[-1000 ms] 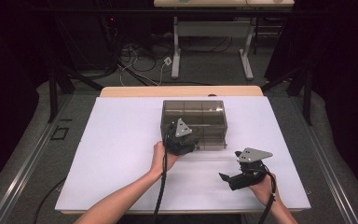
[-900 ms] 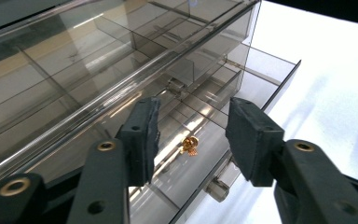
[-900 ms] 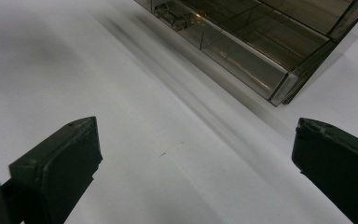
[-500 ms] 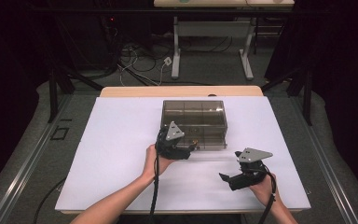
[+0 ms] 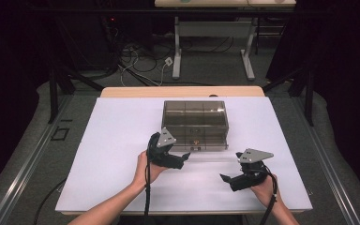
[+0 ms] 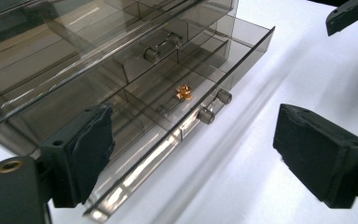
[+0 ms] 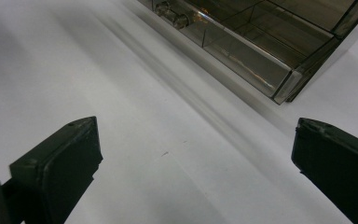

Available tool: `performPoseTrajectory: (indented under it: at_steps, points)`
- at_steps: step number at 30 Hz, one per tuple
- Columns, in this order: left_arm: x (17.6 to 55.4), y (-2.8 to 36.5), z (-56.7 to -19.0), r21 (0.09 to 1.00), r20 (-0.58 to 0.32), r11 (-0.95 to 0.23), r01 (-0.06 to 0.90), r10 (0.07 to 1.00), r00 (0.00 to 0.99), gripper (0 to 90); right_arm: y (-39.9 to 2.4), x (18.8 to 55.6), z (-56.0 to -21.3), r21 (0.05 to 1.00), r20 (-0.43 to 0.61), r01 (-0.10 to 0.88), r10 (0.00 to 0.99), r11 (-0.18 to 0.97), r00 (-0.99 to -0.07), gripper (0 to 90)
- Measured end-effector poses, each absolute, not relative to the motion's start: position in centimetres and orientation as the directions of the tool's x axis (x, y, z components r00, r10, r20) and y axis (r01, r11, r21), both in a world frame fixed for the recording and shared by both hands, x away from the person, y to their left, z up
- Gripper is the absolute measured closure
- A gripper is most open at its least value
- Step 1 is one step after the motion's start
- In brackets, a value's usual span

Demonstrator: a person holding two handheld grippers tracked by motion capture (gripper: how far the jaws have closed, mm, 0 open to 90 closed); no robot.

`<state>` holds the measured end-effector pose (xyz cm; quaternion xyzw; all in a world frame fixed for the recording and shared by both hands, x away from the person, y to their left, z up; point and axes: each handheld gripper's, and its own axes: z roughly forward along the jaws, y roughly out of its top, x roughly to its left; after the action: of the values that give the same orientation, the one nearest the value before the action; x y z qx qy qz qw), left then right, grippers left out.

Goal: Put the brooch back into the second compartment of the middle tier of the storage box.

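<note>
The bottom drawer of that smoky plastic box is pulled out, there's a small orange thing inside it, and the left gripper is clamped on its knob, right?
Not quite. The left gripper is off the knob, its jaws wide apart after opening, as the left gripper view shows. The drawer is pulled out, with the small orange thing inside.

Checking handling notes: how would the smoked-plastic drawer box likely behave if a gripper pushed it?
The drawer box looks thin-walled and nearly empty, so probably light and apt to slide on the smooth white tabletop. Its pulled-out bottom drawer would likely slide in first.

Left claw (image 5: 183, 161) at centre frame, jaws just been opening, nothing between them. Right claw (image 5: 226, 178) at lower right, jaws spread wide, empty, hand gripping from below.
</note>
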<state>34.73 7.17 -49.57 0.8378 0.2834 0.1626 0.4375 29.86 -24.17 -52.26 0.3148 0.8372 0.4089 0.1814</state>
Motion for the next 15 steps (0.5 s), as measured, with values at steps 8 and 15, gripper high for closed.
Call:
performPoseTrajectory:
  at_steps: [8, 15]
  points:
    - [33.8, 8.5, -50.1, 0.817, -0.001, -0.451, 0.359, 0.621, 0.783, 3.3, -24.2, 29.9, -52.3, 0.8, -0.046, 0.378, 0.676, 0.466, -0.736, 1.0]
    - [33.3, 9.5, -50.8, 0.8, -0.001, -0.464, 0.381, 0.634, 0.774, 0.8, -24.1, 29.9, -52.4, 0.8, -0.046, 0.38, 0.679, 0.464, -0.733, 1.0]
